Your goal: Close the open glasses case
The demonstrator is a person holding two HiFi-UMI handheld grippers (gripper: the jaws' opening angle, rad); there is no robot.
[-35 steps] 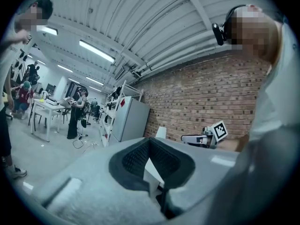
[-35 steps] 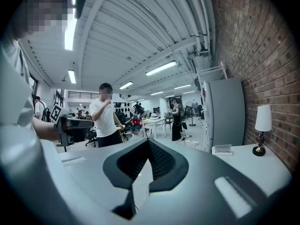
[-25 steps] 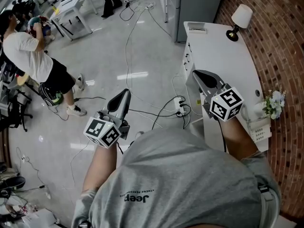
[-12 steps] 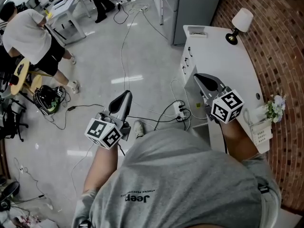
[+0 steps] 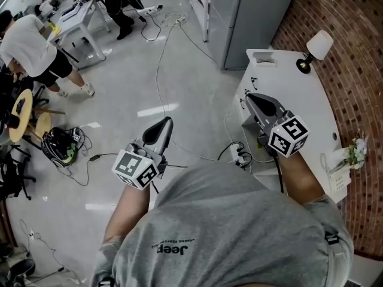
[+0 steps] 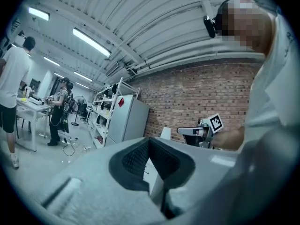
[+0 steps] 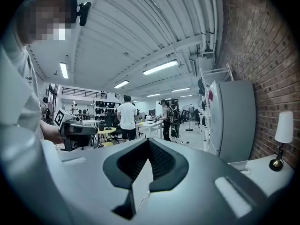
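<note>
**Both tongs closed and empty, no glasses case to be seen**

The left tongs (image 5: 165, 123) are closed: in the left gripper view their ribbed dark pads meet along one seam with nothing between them. The right tongs (image 5: 252, 98) are closed the same way, pad against pad, and hold nothing. Neither pair touches anything. The left tongs hang over the floor (image 5: 114, 94). The right tongs hang above the near edge of the tabletop (image 5: 302, 97).

Each pair of tongs has a smooth, matte grey plastic shell that narrows to a rounded tip. Behind the shell sits a cube with black-and-white square markers, one on the left (image 5: 136, 169) and one on the right (image 5: 288, 137).

The tabletop is white and smooth, with a curved outline, and it stands against a rough red brick wall (image 5: 353, 46). On it are a small lamp (image 5: 316, 46) with a pale shade and dark foot, a spray of pale flowers (image 5: 356, 150) and a white slatted basket (image 5: 337, 177). The floor is glossy and grey, and thin cables (image 5: 160, 46) trail across it to a white power strip (image 5: 242, 155).

The glasses case cannot be picked out in any view. Its place and look cannot be told.
</note>
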